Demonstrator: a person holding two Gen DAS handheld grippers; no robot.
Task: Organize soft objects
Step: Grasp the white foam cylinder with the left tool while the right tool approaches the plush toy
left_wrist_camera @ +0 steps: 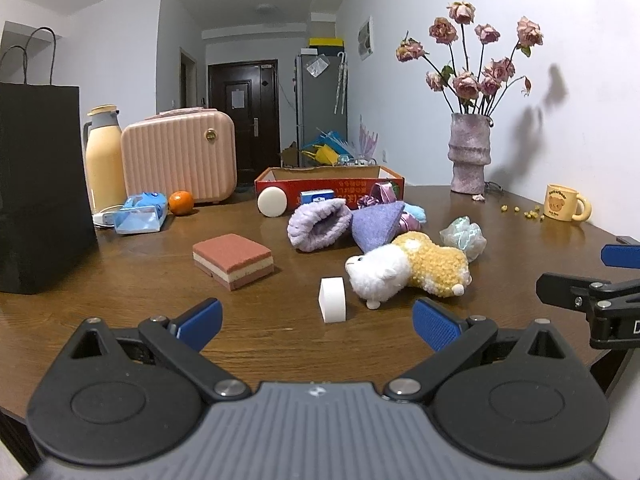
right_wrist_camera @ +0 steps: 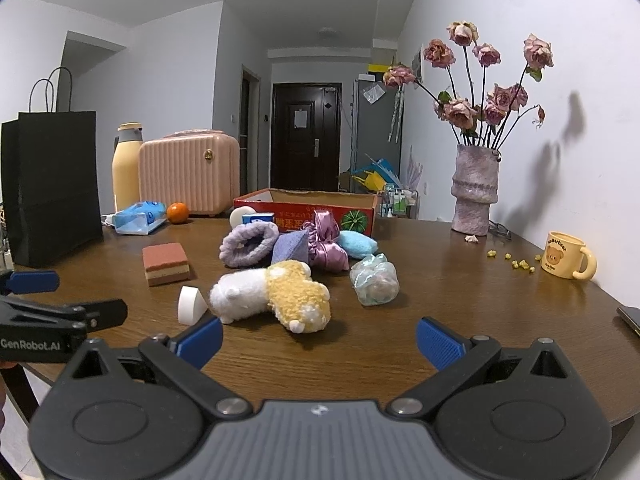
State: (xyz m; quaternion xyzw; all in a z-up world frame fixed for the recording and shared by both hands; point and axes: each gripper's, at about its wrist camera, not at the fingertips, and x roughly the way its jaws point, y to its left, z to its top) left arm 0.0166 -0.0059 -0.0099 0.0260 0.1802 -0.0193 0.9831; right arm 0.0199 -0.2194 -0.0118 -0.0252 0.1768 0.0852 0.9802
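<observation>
A white and yellow plush toy (left_wrist_camera: 404,270) (right_wrist_camera: 276,294) lies on the wooden table (left_wrist_camera: 140,280) in front of a pile: a purple fuzzy band (left_wrist_camera: 316,226) (right_wrist_camera: 250,245), a purple cloth (left_wrist_camera: 378,224), a pink satin scrunchie (right_wrist_camera: 326,240), a light blue pad (right_wrist_camera: 357,243) and a clear bag of soft items (right_wrist_camera: 375,280). A layered sponge (left_wrist_camera: 233,260) (right_wrist_camera: 165,263) and a white foam wedge (left_wrist_camera: 333,299) (right_wrist_camera: 191,304) lie nearer. A red cardboard box (left_wrist_camera: 332,190) (right_wrist_camera: 308,210) stands behind. My left gripper (left_wrist_camera: 318,326) and right gripper (right_wrist_camera: 320,342) are open and empty, short of the plush.
A black paper bag (left_wrist_camera: 40,184), yellow flask (left_wrist_camera: 105,156), pink case (left_wrist_camera: 180,156), tissue pack (left_wrist_camera: 140,212) and orange (left_wrist_camera: 181,202) stand at the left. A vase of dried roses (left_wrist_camera: 469,152) and a yellow mug (left_wrist_camera: 564,202) stand by the right wall. A dark phone (right_wrist_camera: 630,316) lies at the right edge.
</observation>
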